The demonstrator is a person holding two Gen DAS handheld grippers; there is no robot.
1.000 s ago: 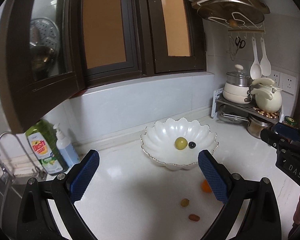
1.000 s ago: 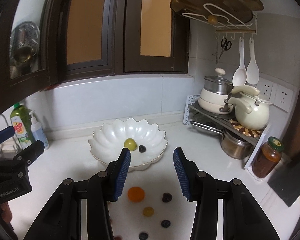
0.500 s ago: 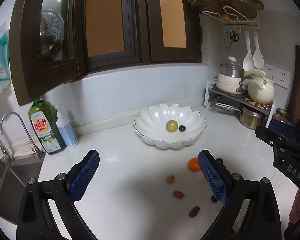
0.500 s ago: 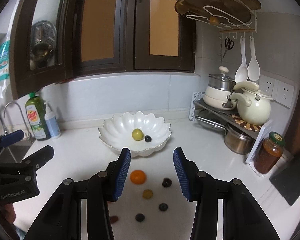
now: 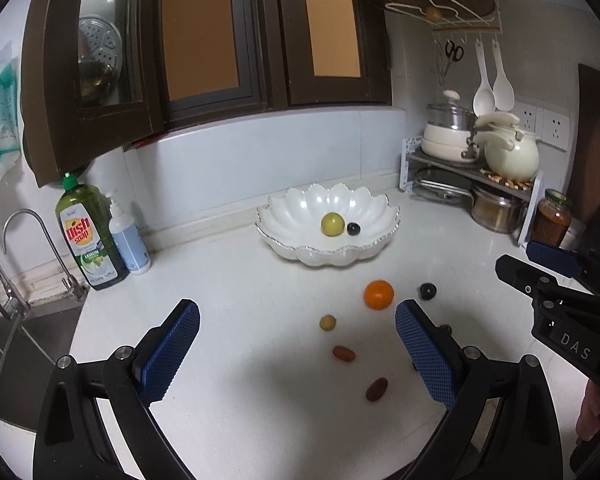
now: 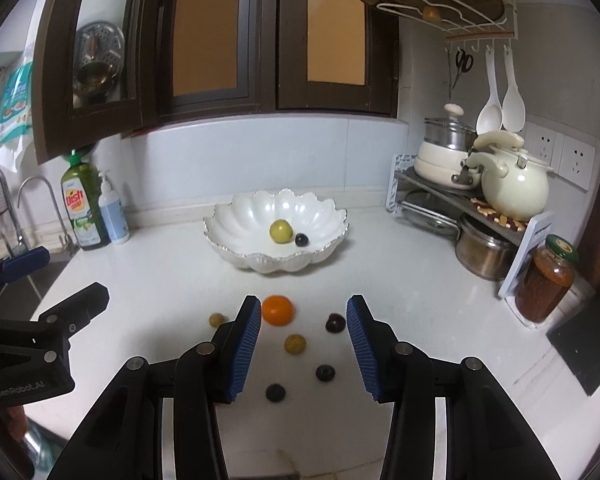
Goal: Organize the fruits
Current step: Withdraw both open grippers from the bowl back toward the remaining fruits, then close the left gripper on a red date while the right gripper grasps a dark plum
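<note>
A white countertop [image 6: 160,280] is seen, with a scalloped white bowl [image 6: 236,220] set toward 12 o'clock. Loose fruit is scattered closer in: an orange [image 6: 277,310], a yellowish one [image 6: 294,344] just below it, another [image 6: 217,319] off at 9 o'clock, plus three dark ones [image 6: 335,322] [image 6: 325,372] [image 6: 275,392]. A dish soap bottle [image 6: 80,208] and pump bottle [image 6: 111,212] are parked at 10 o'clock, a jar [image 6: 548,280] at 3 o'clock.

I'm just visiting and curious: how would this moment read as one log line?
stage: reaching | white scalloped bowl: yellow-green fruit, dark berry | orange: on counter | both jaws: open, empty
</note>
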